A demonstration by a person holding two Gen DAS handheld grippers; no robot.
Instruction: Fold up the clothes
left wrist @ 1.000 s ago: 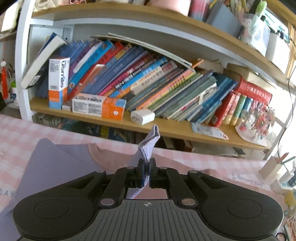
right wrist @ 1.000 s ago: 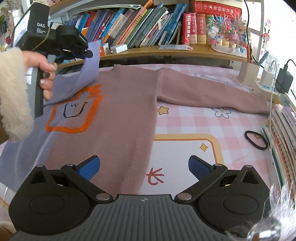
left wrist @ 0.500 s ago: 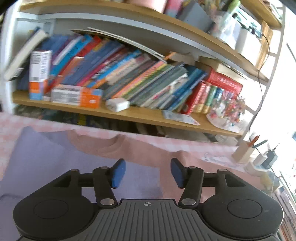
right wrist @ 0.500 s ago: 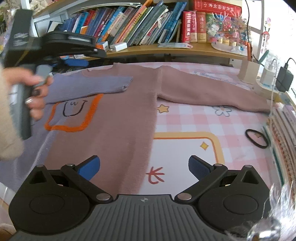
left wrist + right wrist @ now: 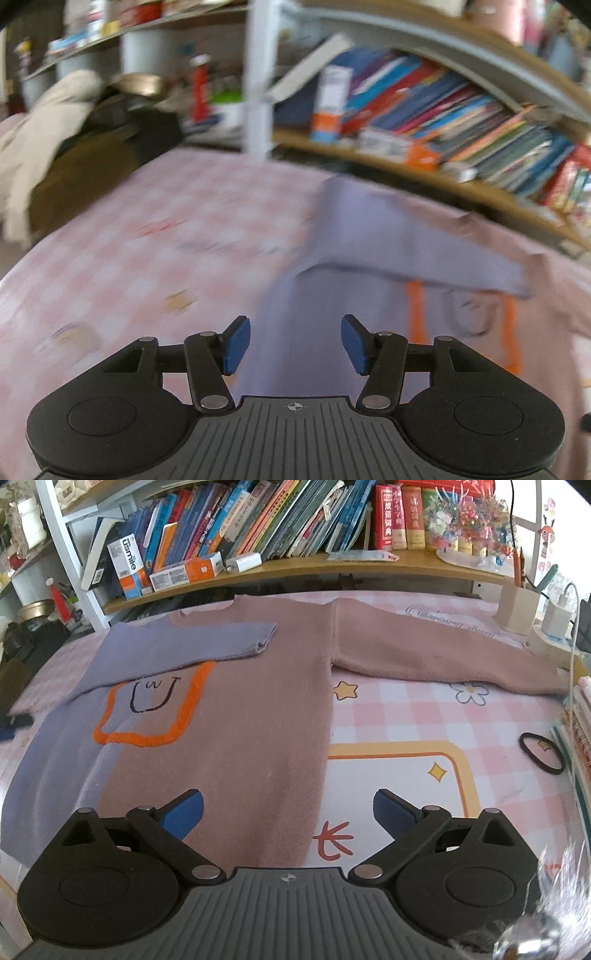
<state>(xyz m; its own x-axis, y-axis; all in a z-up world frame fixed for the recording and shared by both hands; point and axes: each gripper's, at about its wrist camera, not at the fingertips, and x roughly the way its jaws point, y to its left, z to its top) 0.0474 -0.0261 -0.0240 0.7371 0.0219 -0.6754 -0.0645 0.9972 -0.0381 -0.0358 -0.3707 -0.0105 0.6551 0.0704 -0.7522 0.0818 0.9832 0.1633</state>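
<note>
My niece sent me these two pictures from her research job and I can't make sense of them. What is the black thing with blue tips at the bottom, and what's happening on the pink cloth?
Each black thing is a handheld claw that a person carries, one per hand, with a camera looking forward along its two blue-padded fingers. One picture looks out from the left claw, the other from the right claw. Both are open and hold nothing. On the pink checked tablecloth lies a sweater, half purple, half dusty pink, being folded. Its purple sleeve is folded across the chest; the pink sleeve lies stretched out. A black hair tie lies nearby, and a bookshelf stands behind.
</note>
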